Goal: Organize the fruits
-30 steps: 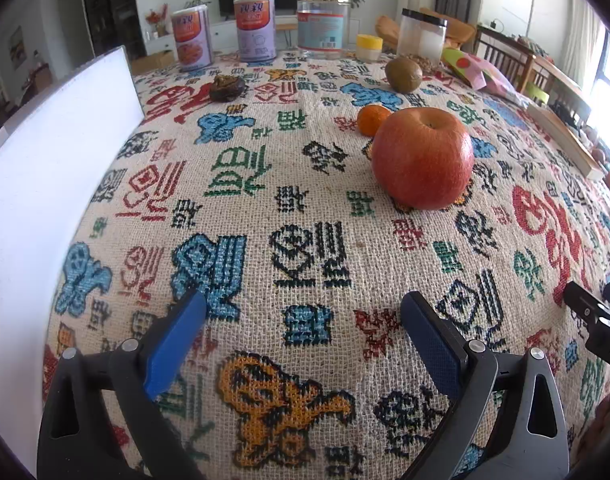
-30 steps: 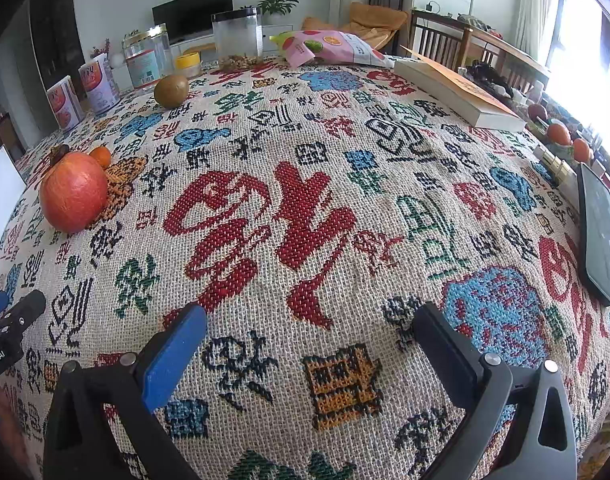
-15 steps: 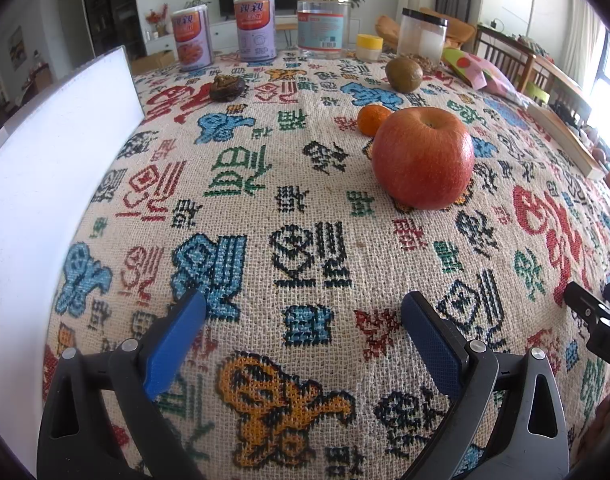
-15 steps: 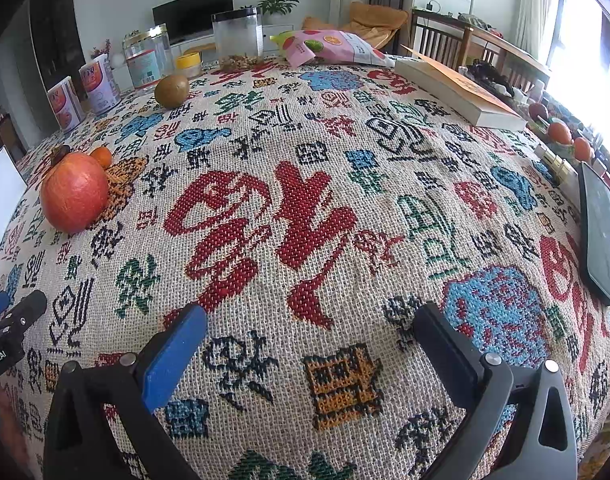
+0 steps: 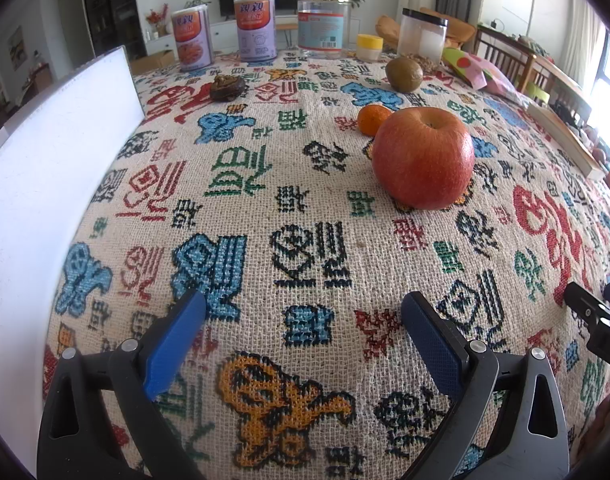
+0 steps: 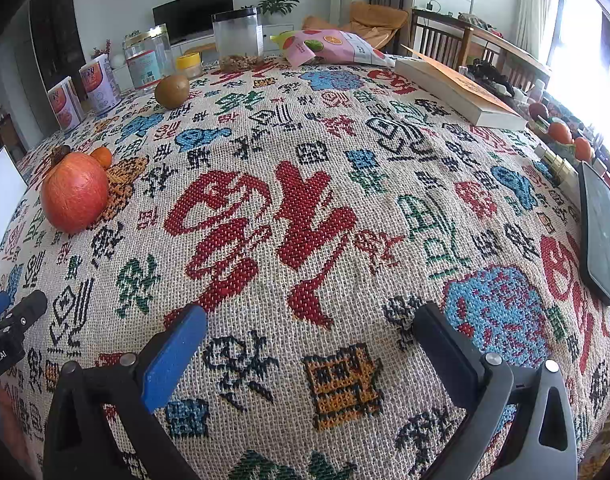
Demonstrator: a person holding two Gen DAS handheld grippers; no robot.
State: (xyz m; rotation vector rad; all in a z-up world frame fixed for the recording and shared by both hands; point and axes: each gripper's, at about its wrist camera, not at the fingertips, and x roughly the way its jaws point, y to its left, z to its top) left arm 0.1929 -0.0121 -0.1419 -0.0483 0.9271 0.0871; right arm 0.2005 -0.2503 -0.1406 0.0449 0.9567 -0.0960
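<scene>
- Left gripper (image 5: 303, 320): jaws wide apart, nothing between them, low over the patterned cloth (image 5: 305, 208) on the counter.
- Right gripper (image 6: 309, 330): jaws also spread wide, nothing held, over bare cloth near the counter's front edge.
- Apple (image 5: 423, 158): red, upright with stem dimple up, ahead and to the right of the left gripper, well apart from both grippers.
- Small orange (image 5: 373, 119): just behind the apple, partly hidden by it (can't tell if they touch).
- Kiwi (image 5: 404, 74): further back, apart from the orange, near the clear jar with the black lid (image 5: 423, 36).
- Dark brown lump (image 5: 227, 87): back left, fruit type not clear.
- White board (image 5: 45, 184): stands along the left edge of the counter.
- Back row: two cans (image 5: 256, 28), a big clear jar (image 5: 324, 24), a small yellow-lidded jar (image 5: 369, 47).
- Right side: snack bag (image 6: 329, 46), book (image 6: 457, 90), phone (image 6: 599, 232) lying flat at the edge.
- More round fruit (image 6: 561, 132) sits beyond the counter's right edge (blurred, type unclear).
</scene>
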